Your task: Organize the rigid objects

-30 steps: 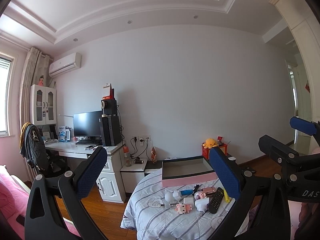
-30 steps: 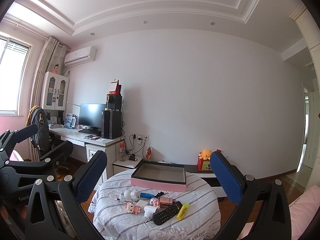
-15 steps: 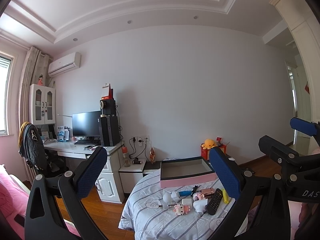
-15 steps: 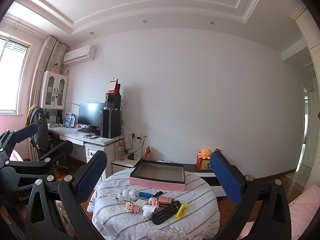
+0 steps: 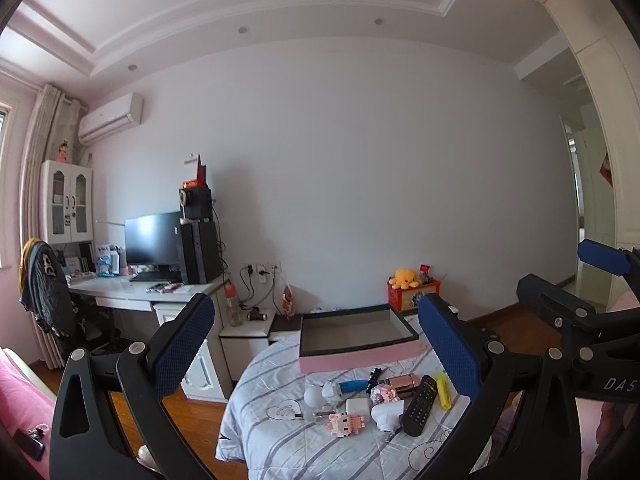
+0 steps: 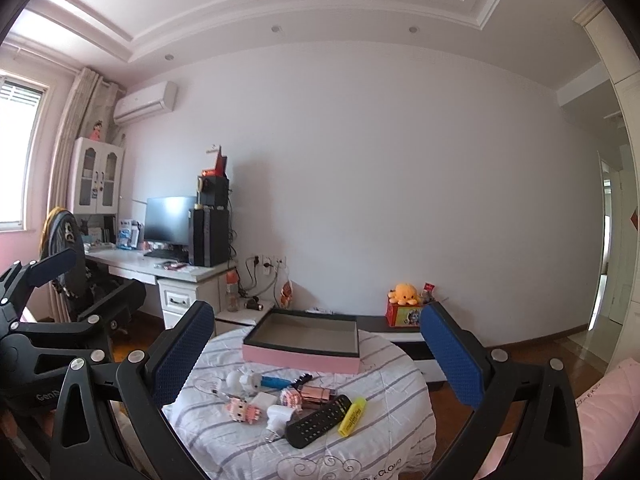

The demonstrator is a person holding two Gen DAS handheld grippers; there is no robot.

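A dark monitor (image 6: 170, 219) stands on the white desk (image 6: 160, 268) beneath an air conditioner (image 6: 146, 102).

Both cameras sit well back from the round worktop (image 5: 280, 432), looking across the room toward the far wall. The left wrist view looks from the left, catching the right tongs (image 5: 608, 264) at its right edge. The right wrist view looks from the right, with the left tongs (image 6: 52, 264) at its left edge. Both views share the worktop (image 6: 384, 432), the pink box (image 5: 360, 356) (image 6: 300, 354) and the far desk (image 5: 132, 292) (image 6: 152, 270).
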